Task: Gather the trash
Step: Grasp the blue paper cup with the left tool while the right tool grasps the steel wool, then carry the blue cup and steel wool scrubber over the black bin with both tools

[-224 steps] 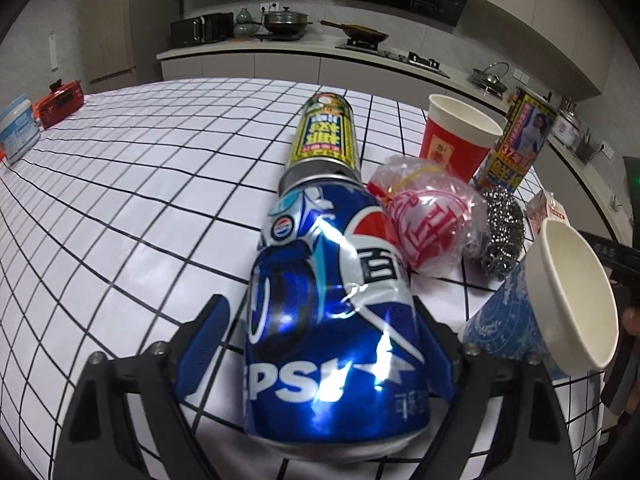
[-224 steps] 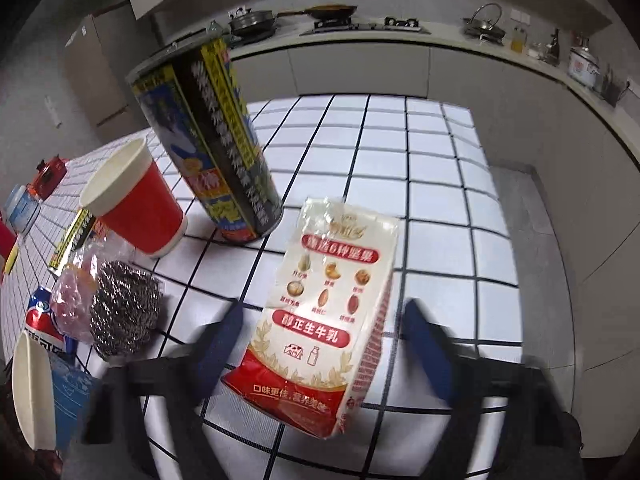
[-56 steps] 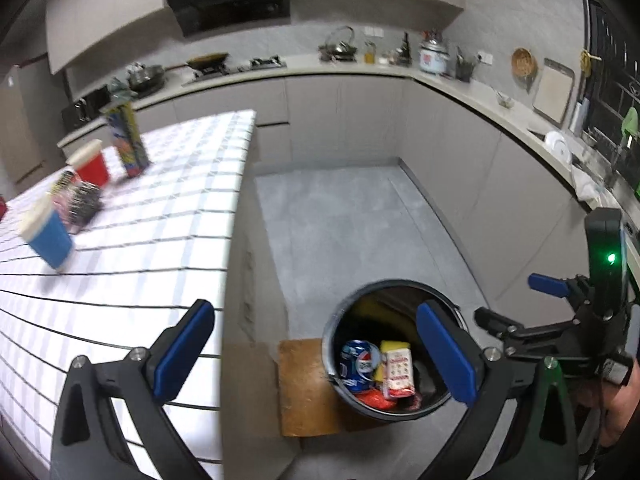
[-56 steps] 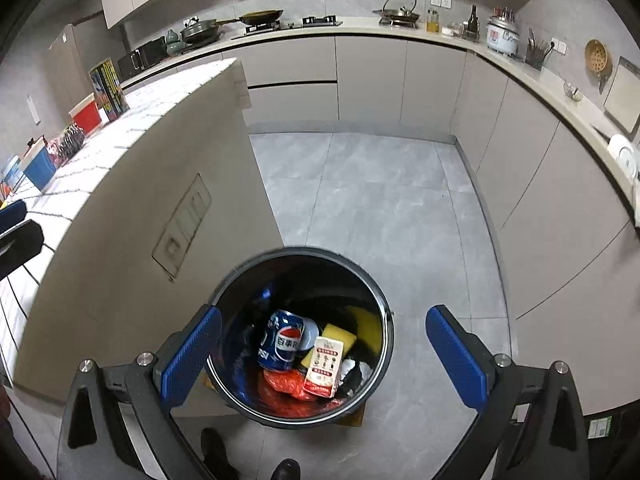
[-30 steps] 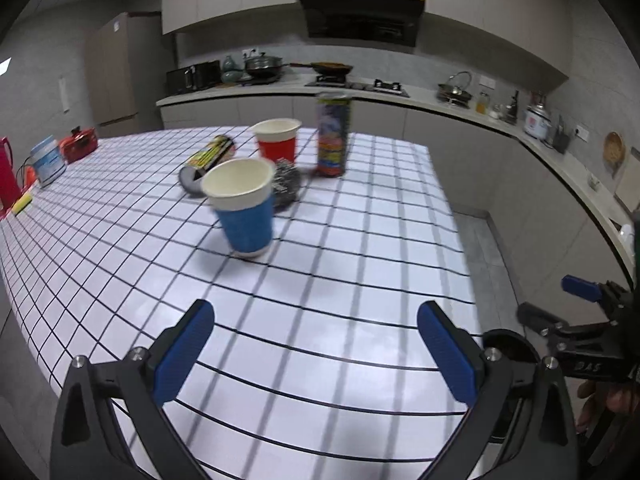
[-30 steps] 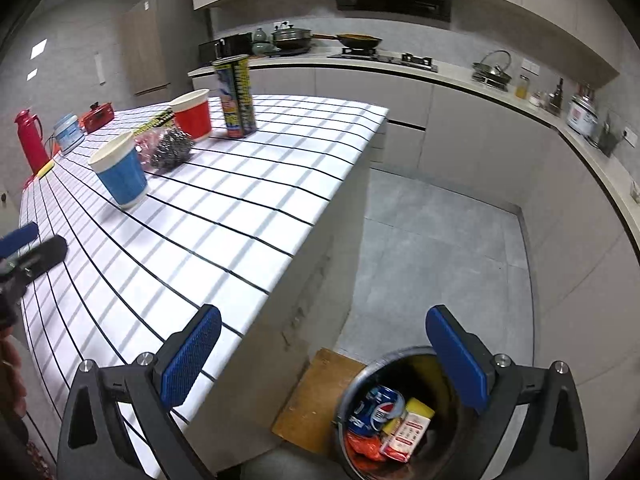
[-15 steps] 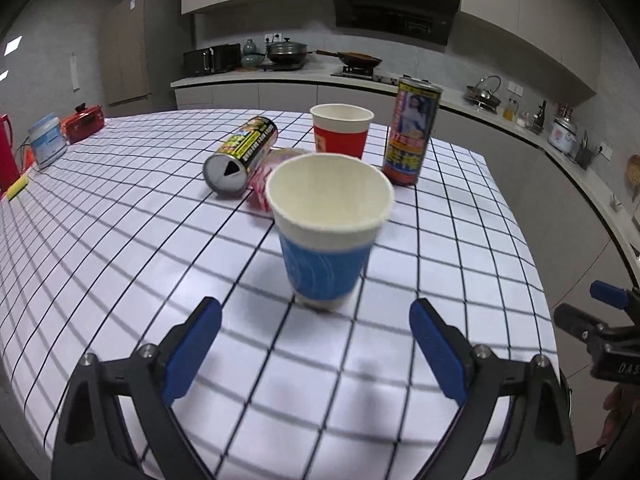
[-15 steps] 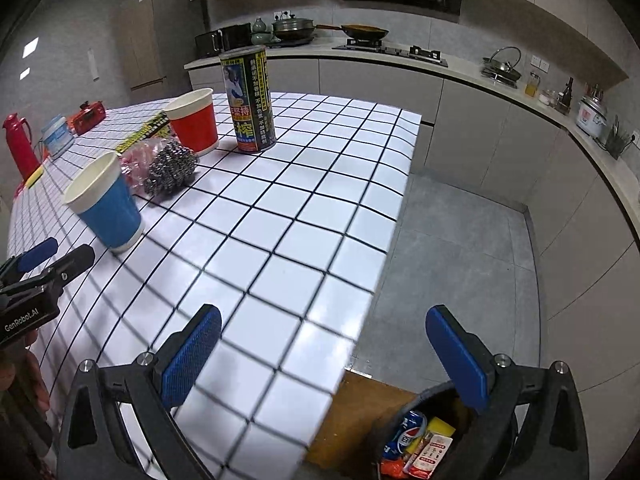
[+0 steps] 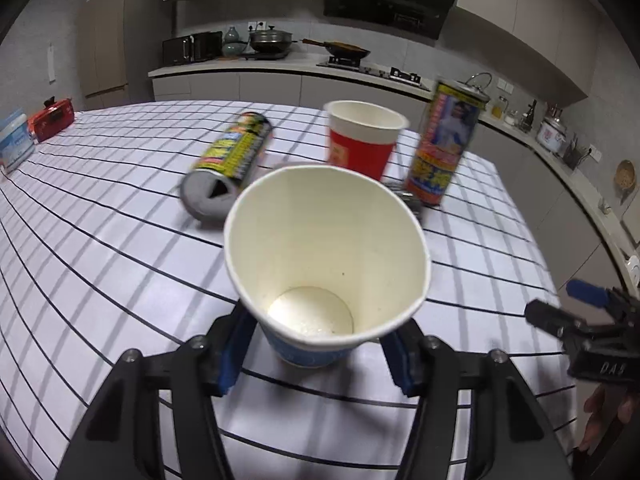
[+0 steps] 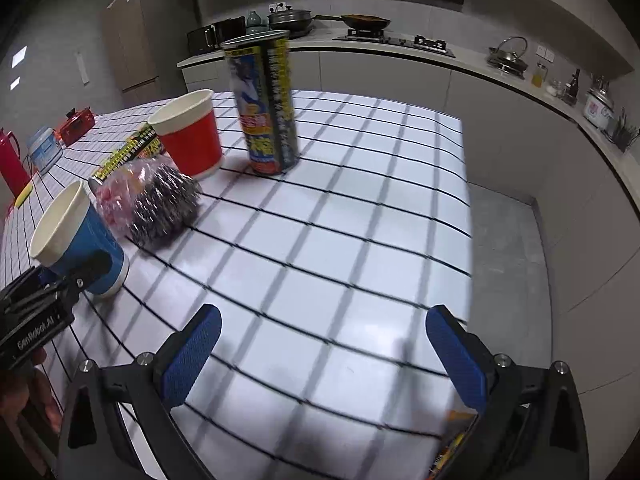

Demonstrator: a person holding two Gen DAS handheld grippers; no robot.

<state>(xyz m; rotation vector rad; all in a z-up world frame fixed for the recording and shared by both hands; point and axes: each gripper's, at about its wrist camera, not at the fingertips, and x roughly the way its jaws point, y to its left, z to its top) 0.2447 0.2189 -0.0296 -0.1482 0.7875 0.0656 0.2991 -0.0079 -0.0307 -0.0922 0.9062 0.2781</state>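
A blue paper cup [image 9: 324, 248] with a white inside stands upright on the checked table [image 9: 100, 260]. My left gripper [image 9: 316, 350] is closing on it; the blue pads sit against both sides of its lower wall, and the rim hides part of them. The right wrist view shows the same cup [image 10: 80, 236] with a dark finger of the left gripper [image 10: 60, 280] against it. My right gripper [image 10: 320, 356] is open over bare table near the right edge, nothing between its pads. Behind the cup are a red paper cup [image 9: 362, 144], an upright tall can [image 9: 444, 144] and a lying yellow can [image 9: 232, 160].
A steel scourer [image 10: 164, 208] and a pink plastic bag [image 10: 116, 196] lie between the blue and red cups. A red flask [image 10: 10, 160] and small boxes [image 9: 14, 142] stand at the far left. The table ends at its right edge [image 10: 464, 200], with floor beyond.
My left gripper has come forward to the blue cup and its jaws have narrowed around it. My right gripper has moved from above the bin to over the table and stays open.
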